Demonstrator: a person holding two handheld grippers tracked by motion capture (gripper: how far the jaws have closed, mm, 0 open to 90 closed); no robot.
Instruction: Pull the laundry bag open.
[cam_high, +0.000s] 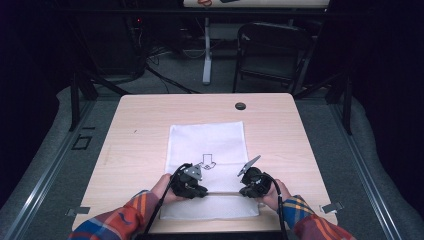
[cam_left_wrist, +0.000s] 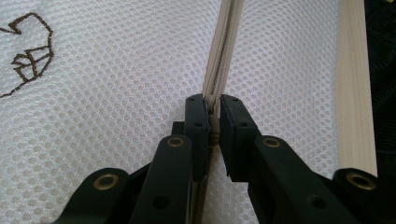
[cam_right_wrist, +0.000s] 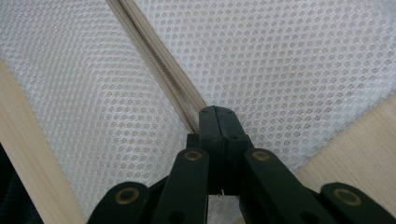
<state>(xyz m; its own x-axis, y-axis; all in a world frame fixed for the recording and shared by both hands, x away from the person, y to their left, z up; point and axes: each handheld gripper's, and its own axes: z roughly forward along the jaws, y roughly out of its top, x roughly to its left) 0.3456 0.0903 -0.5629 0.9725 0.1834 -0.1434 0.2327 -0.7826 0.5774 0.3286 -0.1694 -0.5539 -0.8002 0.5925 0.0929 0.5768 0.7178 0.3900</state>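
Observation:
A white mesh bag (cam_high: 207, 137) lies flat on the wooden table (cam_high: 140, 130), with a beige zipper (cam_high: 222, 192) running across its near end. In the left gripper view my left gripper (cam_left_wrist: 213, 116) is shut on the zipper pull (cam_left_wrist: 214, 122), and the zipper (cam_left_wrist: 223, 51) runs away ahead of the jaws. My right gripper (cam_right_wrist: 218, 114) is pressed fully shut at the end of the zipper line (cam_right_wrist: 154, 60), pinching the mesh bag (cam_right_wrist: 280, 60) there. From above, the left gripper (cam_high: 202, 191) and right gripper (cam_high: 245, 191) face each other along the zipper.
A dark arrow mark (cam_high: 206, 162) is printed on the bag, seen as brown stitching (cam_left_wrist: 28, 56) in the left gripper view. A small black round cap (cam_high: 240, 106) sits near the table's far edge. A dark chair (cam_high: 270, 50) stands beyond the table.

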